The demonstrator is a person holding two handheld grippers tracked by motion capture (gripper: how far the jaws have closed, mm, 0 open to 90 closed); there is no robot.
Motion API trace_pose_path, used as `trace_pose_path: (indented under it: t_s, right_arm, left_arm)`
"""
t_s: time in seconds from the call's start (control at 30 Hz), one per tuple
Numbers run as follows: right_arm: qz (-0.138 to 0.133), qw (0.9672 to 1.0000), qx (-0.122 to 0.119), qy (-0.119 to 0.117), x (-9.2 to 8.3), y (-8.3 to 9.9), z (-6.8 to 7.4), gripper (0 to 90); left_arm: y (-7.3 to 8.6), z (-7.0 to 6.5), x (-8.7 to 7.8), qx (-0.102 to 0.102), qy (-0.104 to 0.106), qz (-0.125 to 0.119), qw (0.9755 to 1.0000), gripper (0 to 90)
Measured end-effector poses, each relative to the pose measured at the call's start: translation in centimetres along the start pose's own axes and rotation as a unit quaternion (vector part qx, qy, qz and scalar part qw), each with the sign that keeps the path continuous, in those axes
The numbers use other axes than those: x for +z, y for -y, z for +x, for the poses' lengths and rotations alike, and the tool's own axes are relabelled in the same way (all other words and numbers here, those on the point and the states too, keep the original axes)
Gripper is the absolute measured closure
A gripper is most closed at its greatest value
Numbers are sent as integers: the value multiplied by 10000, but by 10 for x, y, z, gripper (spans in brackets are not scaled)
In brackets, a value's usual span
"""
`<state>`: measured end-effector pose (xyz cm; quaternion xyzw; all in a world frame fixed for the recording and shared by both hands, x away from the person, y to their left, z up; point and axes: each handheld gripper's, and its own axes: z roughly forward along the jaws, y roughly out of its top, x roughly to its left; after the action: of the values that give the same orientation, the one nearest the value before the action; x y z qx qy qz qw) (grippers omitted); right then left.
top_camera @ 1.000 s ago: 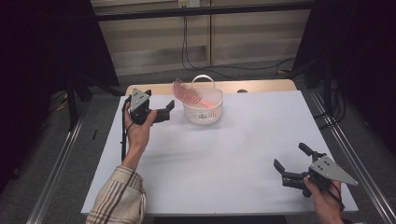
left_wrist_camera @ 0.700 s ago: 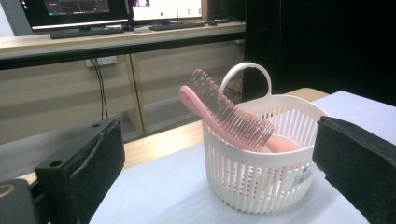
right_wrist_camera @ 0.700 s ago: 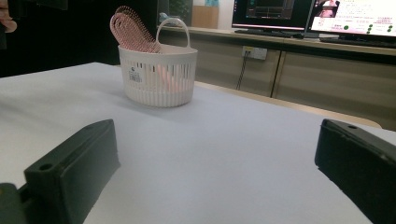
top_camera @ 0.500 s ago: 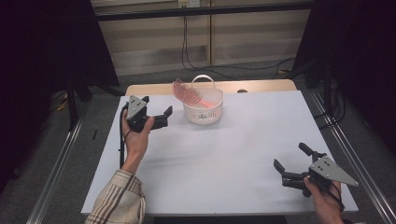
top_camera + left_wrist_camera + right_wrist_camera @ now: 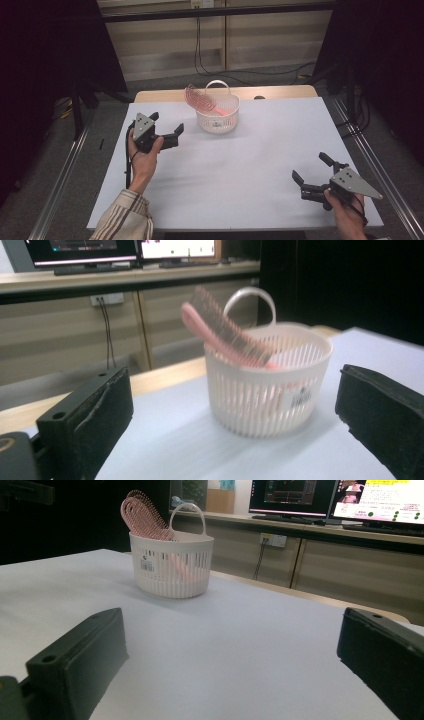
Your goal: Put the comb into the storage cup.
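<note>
A small white slatted basket [image 5: 218, 116] with a hoop handle stands on the white table [image 5: 240, 165] at the far middle. A pink hairbrush [image 5: 196, 98] leans in it, head sticking out over the left rim. My left gripper [image 5: 166, 125] hovers open just left of the basket, nothing between its jaws; from its own view the basket [image 5: 267, 382] and the brush [image 5: 225, 330] are close ahead. My right gripper [image 5: 311, 167] rests open and empty near the front right corner, with the basket [image 5: 171, 562] and brush [image 5: 142, 514] far off in the right gripper view.
A wooden strip [image 5: 280, 92] runs along the table's far edge. Cables [image 5: 200, 55] hang down the wall panel behind. Metal frame rails [image 5: 372, 165] flank both sides. Monitors [image 5: 380, 500] stand on a shelf in the background.
My left gripper has drawn back from the basket, toward the near left. The right gripper has stayed put.
</note>
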<state>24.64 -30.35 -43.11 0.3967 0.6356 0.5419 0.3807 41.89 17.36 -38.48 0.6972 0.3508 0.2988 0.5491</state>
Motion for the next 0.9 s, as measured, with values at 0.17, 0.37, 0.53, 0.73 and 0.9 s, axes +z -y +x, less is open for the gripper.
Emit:
trace_pose_path:
  t_s: [0.17, 0.37, 0.53, 0.73, 0.9]
  right_arm:
    - [-15, 10000, -4, 3, 0, -1, 1, 0]
    - [-37, 10000, 6, 26, -1, -1, 1, 0]
    - [-14, 10000, -14, 7, 0, -1, 1, 0]
    - [-2, 10000, -8, 27, 0, 0, 1, 0]
    - [-12, 10000, -12, 34, 0, -1, 1, 0]
  left_arm:
    - [6, -1, -5, -18, -8, -27, 10000, 22]
    - [17, 0, -19, -127, -155, -62, 9998, 23]
    - [27, 0, -26, -225, -101, -44, 9997, 23]
    - [33, -2, -36, -175, -251, -160, 9994, 23]
    - [39, -2, -45, -269, -369, -168, 9988, 23]
